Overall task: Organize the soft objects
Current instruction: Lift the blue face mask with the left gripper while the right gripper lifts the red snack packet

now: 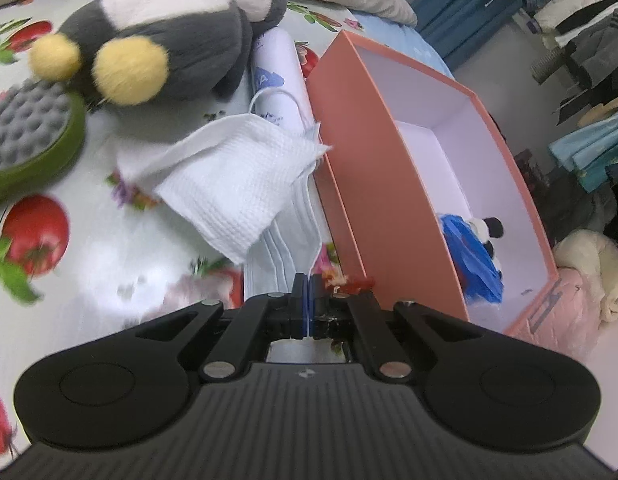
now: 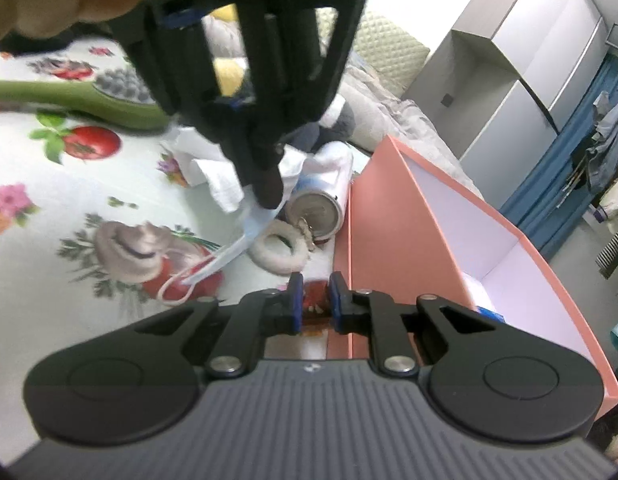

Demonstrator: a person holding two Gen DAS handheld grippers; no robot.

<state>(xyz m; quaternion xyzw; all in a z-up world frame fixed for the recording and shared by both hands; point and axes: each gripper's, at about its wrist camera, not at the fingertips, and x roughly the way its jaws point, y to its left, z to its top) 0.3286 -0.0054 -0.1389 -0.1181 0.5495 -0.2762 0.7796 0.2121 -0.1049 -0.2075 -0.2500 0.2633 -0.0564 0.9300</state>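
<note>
My left gripper (image 1: 308,280) is shut on the near edge of a light blue face mask (image 1: 281,248). A white textured tissue (image 1: 233,184) lies over the mask's far end. In the right wrist view the left gripper (image 2: 269,196) reaches down from above, and the mask (image 2: 229,256) hangs from it just over the cloth, ear loop trailing. My right gripper (image 2: 317,284) hovers beside the open pink box (image 2: 381,216), jaws almost together with nothing between them. In the box (image 1: 389,160) lie a blue item (image 1: 473,264) and a small panda plush (image 1: 489,228).
A grey and white plush with yellow feet (image 1: 161,40) lies at the back. There are also a green brush with a grey sponge (image 1: 29,136), a white can (image 2: 321,200) and a fluffy white ring (image 2: 279,248) on the fruit-print cloth (image 1: 89,272). Clothes hang at the right.
</note>
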